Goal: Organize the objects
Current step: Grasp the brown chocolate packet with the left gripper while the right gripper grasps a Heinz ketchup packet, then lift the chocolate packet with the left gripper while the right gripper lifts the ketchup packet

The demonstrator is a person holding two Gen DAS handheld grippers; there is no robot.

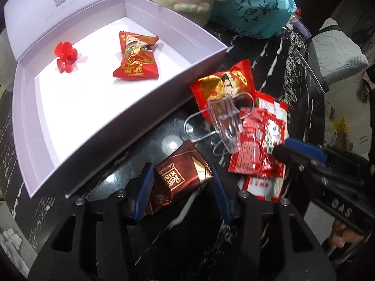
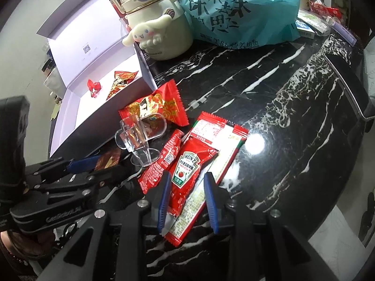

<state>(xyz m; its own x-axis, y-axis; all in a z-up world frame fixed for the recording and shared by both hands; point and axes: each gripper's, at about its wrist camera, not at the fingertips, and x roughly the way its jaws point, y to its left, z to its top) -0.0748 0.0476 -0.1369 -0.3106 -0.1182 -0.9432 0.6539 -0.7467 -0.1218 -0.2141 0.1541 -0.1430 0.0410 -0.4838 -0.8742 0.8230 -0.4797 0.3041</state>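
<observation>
A brown chocolate packet [image 1: 180,179] lies between the spread fingers of my left gripper [image 1: 181,190], which is open around it. My right gripper [image 2: 187,201] is open astride a Heinz ketchup sachet [image 2: 184,171] and a long red-and-white sachet [image 2: 211,164]. A third red sachet [image 2: 161,164] lies beside them. A clear plastic clip [image 1: 226,123] rests on a red-gold snack bag [image 1: 222,85]. The open white box [image 1: 140,107] holds another red-gold snack bag [image 1: 137,57] and a small red clip [image 1: 65,56].
The black marble table [image 2: 281,117] carries a cream kettle with a plush-dog figure [image 2: 150,32] and a teal plastic bag [image 2: 234,9] at the back. Small packets [image 2: 316,16] lie at the far right. The table edge curves on the right.
</observation>
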